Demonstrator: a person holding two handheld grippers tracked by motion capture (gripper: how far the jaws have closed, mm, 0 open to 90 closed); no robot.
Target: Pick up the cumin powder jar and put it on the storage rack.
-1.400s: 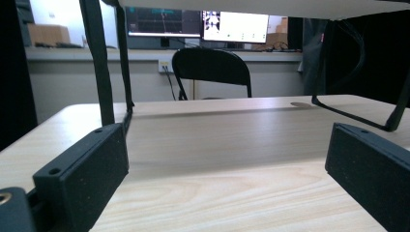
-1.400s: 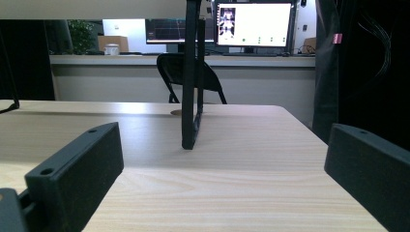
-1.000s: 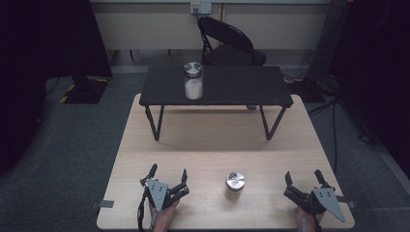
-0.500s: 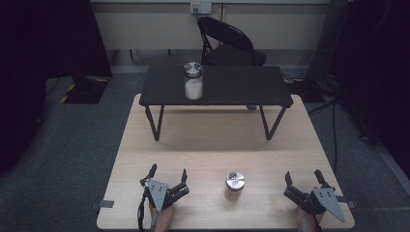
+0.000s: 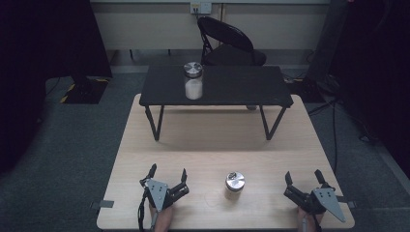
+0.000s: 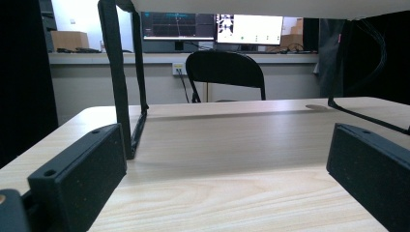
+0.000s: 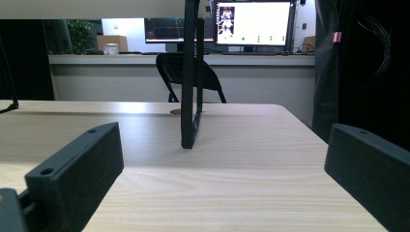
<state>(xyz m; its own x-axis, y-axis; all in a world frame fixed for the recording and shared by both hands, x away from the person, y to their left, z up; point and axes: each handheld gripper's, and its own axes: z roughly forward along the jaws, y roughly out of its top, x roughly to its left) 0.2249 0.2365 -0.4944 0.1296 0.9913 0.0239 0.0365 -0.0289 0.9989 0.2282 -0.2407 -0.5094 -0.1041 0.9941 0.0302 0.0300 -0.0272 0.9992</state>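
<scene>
A: Surface and room, left to right?

B: Light wooden table (image 5: 217,145) on grey carpet. A dark curtain fills the room's left side. A black low stand (image 5: 215,87) sits across the table's far half on thin angled legs, with a lidded jar of white powder (image 5: 193,81) on its left part. Behind it, a black folding chair (image 5: 227,43) against the pale wall; cables trail over the floor at right. Both gripper views look under the stand to lit monitors (image 6: 249,29) on a back counter.

A: Left gripper?

B: Left gripper (image 5: 168,177) rests at the near edge, left of centre — jaws spread wide, nothing between them. Its own view shows bare wood grain between the two black jaws.

A: The small jar?

B: Small jar with a metal lid (image 5: 235,185) stands upright on the table near the front edge, between the two grippers, nearer the left one and clear of both.

A: Right gripper?

B: Right gripper (image 5: 303,178) at the near right corner — jaws likewise released and empty, well apart from the small jar.
</scene>
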